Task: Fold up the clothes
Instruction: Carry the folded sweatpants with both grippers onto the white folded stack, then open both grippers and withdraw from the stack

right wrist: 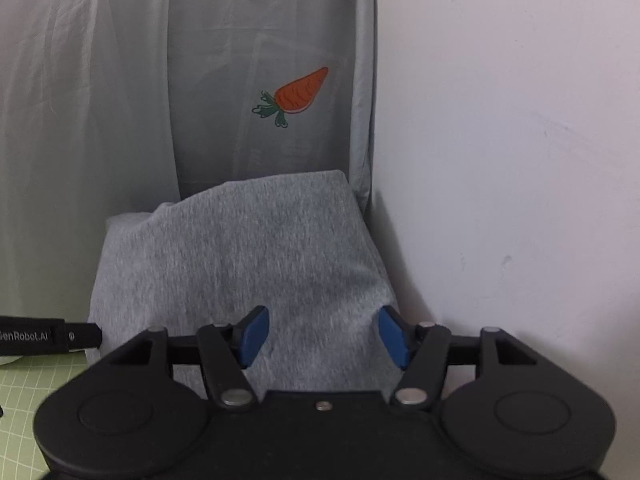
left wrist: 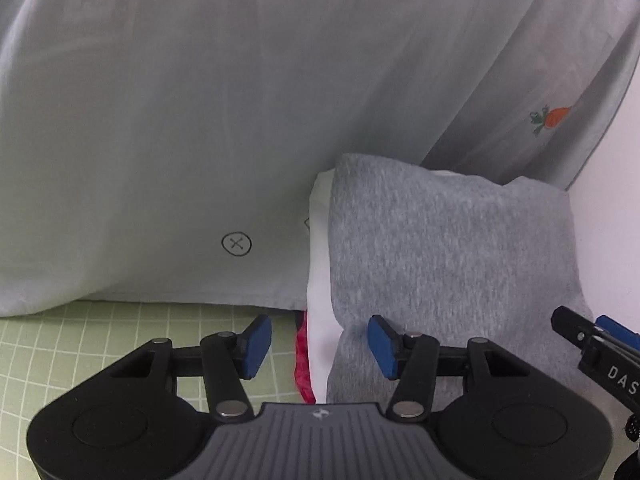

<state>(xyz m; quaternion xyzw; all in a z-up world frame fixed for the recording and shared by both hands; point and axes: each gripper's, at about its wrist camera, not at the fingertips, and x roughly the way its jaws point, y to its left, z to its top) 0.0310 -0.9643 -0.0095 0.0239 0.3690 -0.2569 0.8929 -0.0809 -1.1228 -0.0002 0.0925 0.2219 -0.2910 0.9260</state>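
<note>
A folded heather-grey garment (left wrist: 448,256) lies on top of a stack, over a white piece (left wrist: 318,280) and a red piece (left wrist: 302,360). It also fills the middle of the right wrist view (right wrist: 248,256). My left gripper (left wrist: 320,346) is open and empty, its fingers straddling the stack's left near edge. My right gripper (right wrist: 322,338) is open and empty, just above the grey garment's near edge. The right gripper's tip shows at the right edge of the left wrist view (left wrist: 592,340).
A pale grey-green cloth with a small carrot print (right wrist: 296,94) hangs behind the stack; in the left view it carries a circled cross mark (left wrist: 236,244). A white wall (right wrist: 520,160) stands at the right. A green grid mat (left wrist: 80,336) covers the table.
</note>
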